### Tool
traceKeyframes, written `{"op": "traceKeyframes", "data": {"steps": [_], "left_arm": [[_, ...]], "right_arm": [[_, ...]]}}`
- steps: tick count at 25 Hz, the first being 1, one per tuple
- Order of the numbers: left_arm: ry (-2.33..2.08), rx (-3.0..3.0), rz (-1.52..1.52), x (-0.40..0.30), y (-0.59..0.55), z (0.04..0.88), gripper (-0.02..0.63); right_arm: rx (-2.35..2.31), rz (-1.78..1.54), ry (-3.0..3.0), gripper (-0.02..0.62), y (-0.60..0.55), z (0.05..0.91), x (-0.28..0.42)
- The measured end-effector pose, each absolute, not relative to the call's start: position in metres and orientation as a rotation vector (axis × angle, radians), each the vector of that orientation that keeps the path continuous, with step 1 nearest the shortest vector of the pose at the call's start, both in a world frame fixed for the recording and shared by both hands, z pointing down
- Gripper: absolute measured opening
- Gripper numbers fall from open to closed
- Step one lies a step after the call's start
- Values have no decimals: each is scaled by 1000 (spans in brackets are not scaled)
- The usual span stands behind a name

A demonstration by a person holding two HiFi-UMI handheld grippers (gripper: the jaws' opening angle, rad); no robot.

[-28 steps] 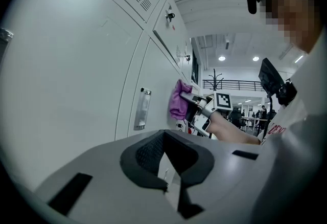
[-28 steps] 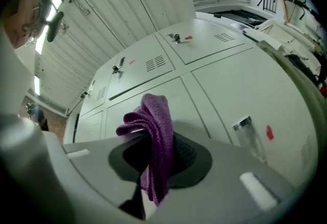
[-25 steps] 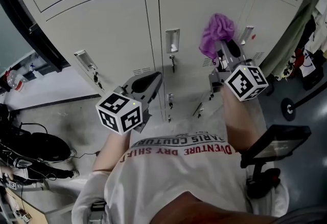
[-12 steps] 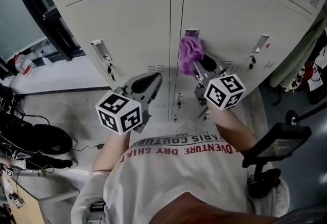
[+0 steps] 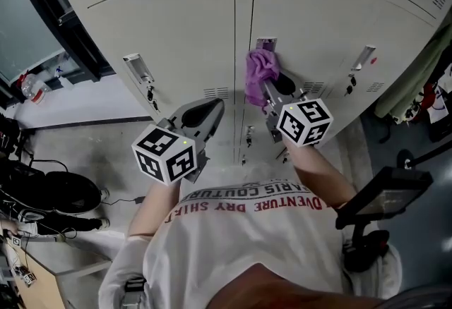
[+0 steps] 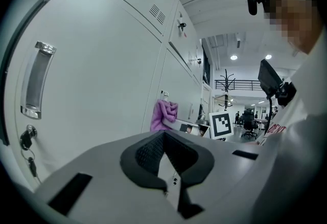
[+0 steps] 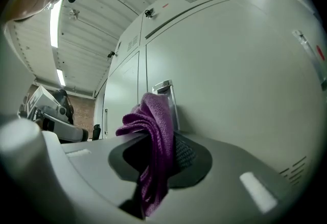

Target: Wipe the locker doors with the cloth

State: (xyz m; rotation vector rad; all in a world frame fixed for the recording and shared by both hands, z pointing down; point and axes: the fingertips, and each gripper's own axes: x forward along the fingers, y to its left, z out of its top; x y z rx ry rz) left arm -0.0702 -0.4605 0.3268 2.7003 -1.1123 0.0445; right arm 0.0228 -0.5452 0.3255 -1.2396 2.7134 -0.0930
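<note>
A purple cloth is pinched in my right gripper, which is shut on it. The cloth rests against the middle cream locker door, just below that door's metal handle. In the right gripper view the cloth hangs between the jaws of the right gripper, with the handle right behind it. My left gripper is shut and holds nothing, low in front of the left locker door. In the left gripper view the left gripper has its pads together, and the cloth shows beyond.
The left door's handle and key are left of my left gripper. Another handle is on the right door. A green garment hangs at the right. A black stand is at lower right, cables and bags on the floor at left.
The right gripper carried the cloth left and down across the door, from beside the seam to just under the middle handle. The left gripper stayed put.
</note>
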Motion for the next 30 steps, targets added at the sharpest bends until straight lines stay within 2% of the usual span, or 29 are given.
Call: {"op": "traceKeyframes", "data": {"steps": [16,30], "left_arm": [[-1016,2721,59,-39,-472,337,0],[-872,2759,79,11,-486,343,0]], "right_arm": [[-1289,-169,2624,44,-553,329,70],[-1556,-124,2465,44,-561,330,174]]}}
